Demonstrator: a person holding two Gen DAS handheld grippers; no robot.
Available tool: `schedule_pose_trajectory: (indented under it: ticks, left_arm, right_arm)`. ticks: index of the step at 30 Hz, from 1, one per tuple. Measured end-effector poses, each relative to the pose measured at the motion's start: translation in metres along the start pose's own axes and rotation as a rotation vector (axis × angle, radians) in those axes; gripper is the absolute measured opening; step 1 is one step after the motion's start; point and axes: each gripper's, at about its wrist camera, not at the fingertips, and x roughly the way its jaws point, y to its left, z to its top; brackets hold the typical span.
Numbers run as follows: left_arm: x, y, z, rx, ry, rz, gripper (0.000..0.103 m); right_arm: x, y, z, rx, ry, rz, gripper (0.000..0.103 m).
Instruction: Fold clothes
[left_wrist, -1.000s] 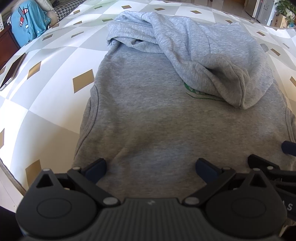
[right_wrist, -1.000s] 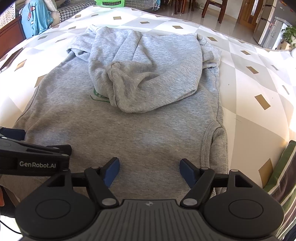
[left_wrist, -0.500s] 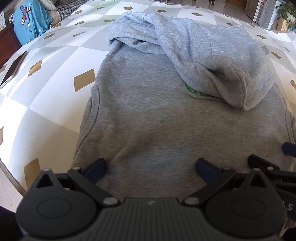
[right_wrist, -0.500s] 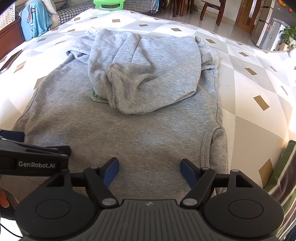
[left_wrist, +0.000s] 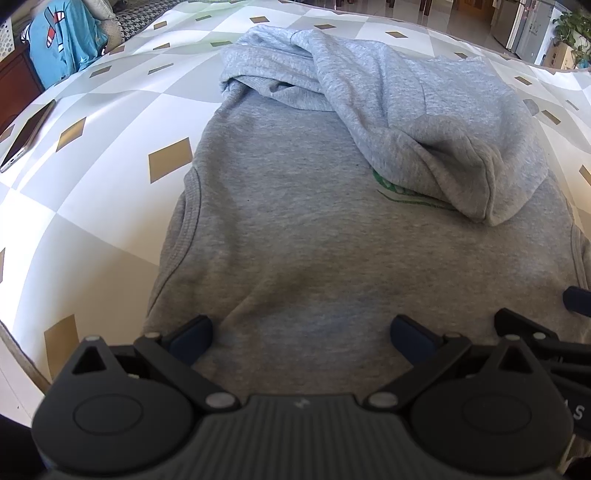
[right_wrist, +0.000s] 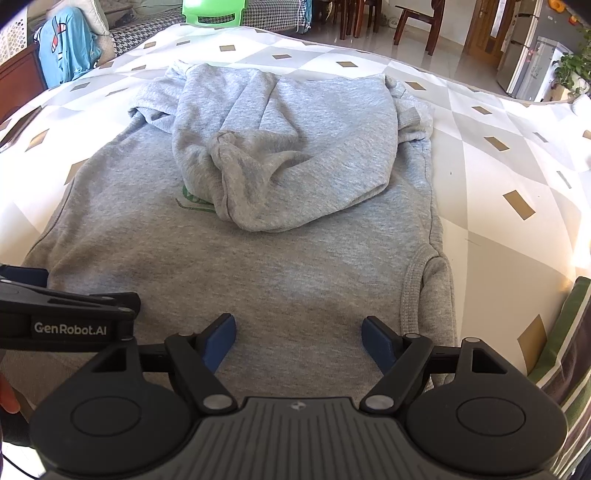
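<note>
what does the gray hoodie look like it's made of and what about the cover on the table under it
The gray hoodie looks like matte heathered cotton-blend fleece: soft folds, ribbed knit hem. The table cover seems a smooth, slightly glossy sheet, perhaps vinyl or coated cloth, printed with diamonds; it reflects daylight.

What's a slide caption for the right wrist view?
Right tool open over the hem of a grey hoodie, hood folded onto its chest, on a diamond-patterned surface.

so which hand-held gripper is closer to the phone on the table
Left. The left hand-held gripper sits at the hoodie's near hem on the phone's side; the right hand-held gripper is at the same hem, further from it.
</note>
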Motion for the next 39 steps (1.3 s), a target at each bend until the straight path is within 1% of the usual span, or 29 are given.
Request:
schedule_pose_trajectory:
  ticks: [9, 22, 29, 39]
  left_arm:
    - [-0.001, 0.001, -0.002, 0.007, -0.02, -0.001, 0.103]
    - [-0.003, 0.002, -0.007, 0.02, -0.044, -0.002, 0.103]
    - [-0.004, 0.002, -0.006, 0.031, -0.039, -0.001, 0.103]
    - [-0.006, 0.007, -0.007, 0.084, -0.017, -0.033, 0.103]
  right_arm:
    - [-0.001, 0.001, -0.005, 0.005, -0.035, -0.003, 0.076]
    - [-0.002, 0.002, -0.009, -0.014, -0.059, -0.007, 0.077]
    - [-0.003, 0.002, -0.011, -0.024, -0.069, -0.002, 0.077]
    - [-0.004, -0.001, -0.008, -0.052, -0.05, 0.027, 0.077]
